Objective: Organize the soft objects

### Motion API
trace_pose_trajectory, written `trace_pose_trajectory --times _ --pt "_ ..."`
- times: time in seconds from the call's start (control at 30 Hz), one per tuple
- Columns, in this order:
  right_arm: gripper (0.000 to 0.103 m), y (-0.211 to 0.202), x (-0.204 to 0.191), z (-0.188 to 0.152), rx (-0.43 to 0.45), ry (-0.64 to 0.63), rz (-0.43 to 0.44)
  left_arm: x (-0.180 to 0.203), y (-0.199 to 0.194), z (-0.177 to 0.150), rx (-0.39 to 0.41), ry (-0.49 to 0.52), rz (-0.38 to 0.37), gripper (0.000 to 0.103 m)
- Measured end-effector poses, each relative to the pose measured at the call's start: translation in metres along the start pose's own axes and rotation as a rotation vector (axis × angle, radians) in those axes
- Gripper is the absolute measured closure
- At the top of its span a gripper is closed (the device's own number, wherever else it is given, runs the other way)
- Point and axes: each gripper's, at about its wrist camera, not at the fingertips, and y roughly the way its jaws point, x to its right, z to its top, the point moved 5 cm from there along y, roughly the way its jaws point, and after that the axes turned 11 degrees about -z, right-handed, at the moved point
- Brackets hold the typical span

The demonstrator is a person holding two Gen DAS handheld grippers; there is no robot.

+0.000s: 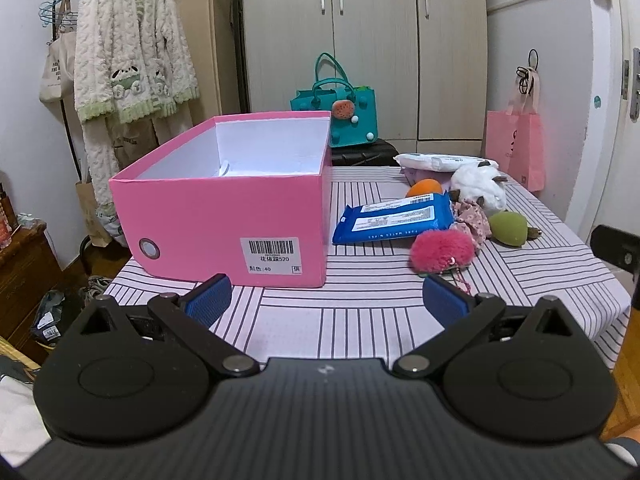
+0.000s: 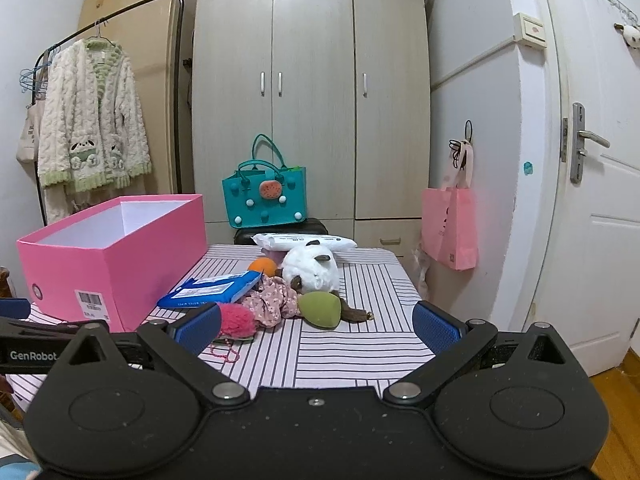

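2 claws, left claw (image 1: 326, 292) and right claw (image 2: 316, 326), hang wide and empty above the striped surface (image 1: 360, 312); the fluffy pink pompom's (image 1: 442, 250) trailing bead chain (image 2: 224, 350) could snag nearby soft items when lifted toward the open pink cardboard box (image 1: 224, 216).

**Around the room: wardrobe, rack and bags**

A pale three-door wardrobe (image 2: 312, 96) fills the back wall. Before it a teal handbag (image 2: 265, 200) — dotted with pompoms and a small watermelon charm — rests upright on a black case (image 2: 280, 229). To the left, a black clothes rail (image 2: 120, 20) carries a fluffy cream cardigan (image 2: 92, 120) with green trim, and a canvas tote (image 2: 27, 140) hangs just beside it. A pink paper bag (image 2: 450, 228) hangs from the wall near the white door (image 2: 592, 160), whose metal handle (image 2: 588, 138) points right. The table wears a striped cloth (image 2: 352, 344) — pale pink with dark lines.
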Motion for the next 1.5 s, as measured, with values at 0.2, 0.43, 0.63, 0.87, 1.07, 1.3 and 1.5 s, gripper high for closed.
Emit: trace_pose_trajectory --times 0.2,0.43,0.63,0.87,1.07,1.3,1.5 --pt "0.000 0.003 0.004 -0.002 -0.004 0.011 -0.003 0.002 0.000 -0.002 0.016 0.006 -0.002 0.000" --pt "0.000 0.003 0.004 -0.005 -0.002 0.002 0.005 0.004 0.003 -0.003 0.027 -0.001 -0.012 0.000" --pt "0.000 0.002 0.004 -0.005 0.003 0.001 0.008 0.007 0.003 -0.006 0.040 -0.005 -0.022 0.000" --pt "0.000 0.001 0.003 -0.006 0.008 -0.005 0.010 0.008 0.001 -0.005 0.053 -0.018 -0.029 0.000" --pt "0.000 0.005 0.003 -0.006 0.003 -0.005 0.002 0.003 0.002 -0.004 0.056 -0.013 -0.017 0.000" --pt "0.000 0.008 0.003 -0.006 -0.006 -0.001 0.007 -0.005 -0.001 -0.002 0.070 -0.030 -0.013 0.000" --pt "0.000 0.010 0.002 -0.005 0.002 -0.001 0.013 -0.004 0.002 -0.003 0.055 -0.049 -0.061 0.000"
